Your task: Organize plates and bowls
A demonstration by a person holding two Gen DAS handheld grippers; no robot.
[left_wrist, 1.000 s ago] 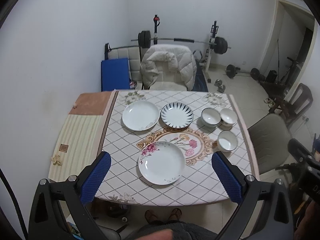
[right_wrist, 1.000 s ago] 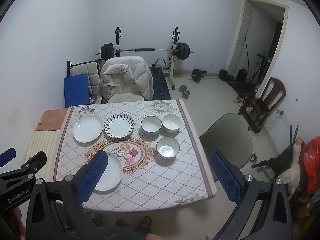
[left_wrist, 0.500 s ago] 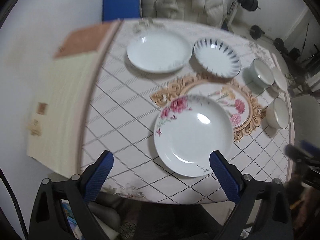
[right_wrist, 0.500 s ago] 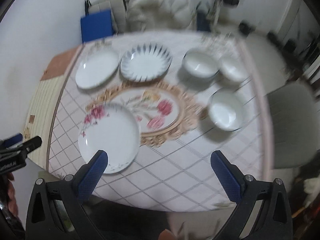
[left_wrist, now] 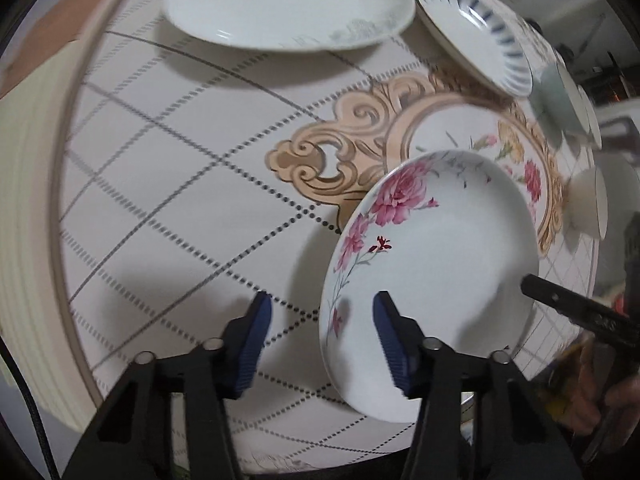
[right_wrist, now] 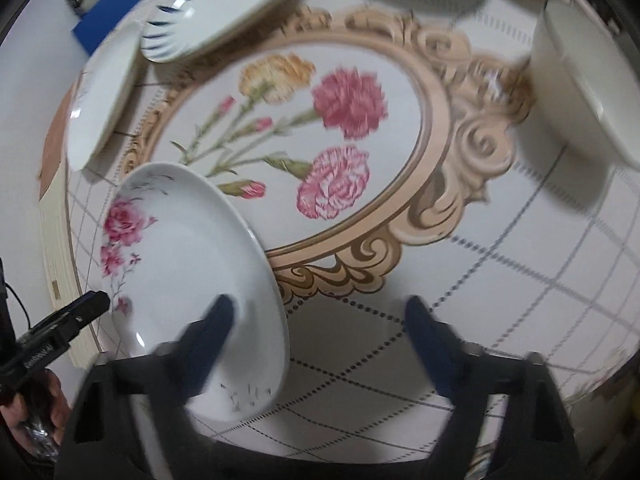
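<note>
Both grippers have just been closing their jaws over the flowered plate [left_wrist: 436, 272] near the table's front edge. The left gripper [left_wrist: 322, 332] straddles its left rim, part open; the right gripper [right_wrist: 320, 332] straddles its right rim, wider, neither pressing. Farther off sit a white plate [left_wrist: 288, 4], a striped plate [left_wrist: 476, 24] and bowls [right_wrist: 588, 88] on the tablecloth [left_wrist: 180, 184].

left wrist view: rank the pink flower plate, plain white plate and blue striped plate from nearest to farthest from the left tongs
1. White plate with pink flowers: right at the left tongs, its rim between the fingers.
2. Plain white oval plate: far side, top centre.
3. White plate with blue striped rim: far side, top right.
</note>
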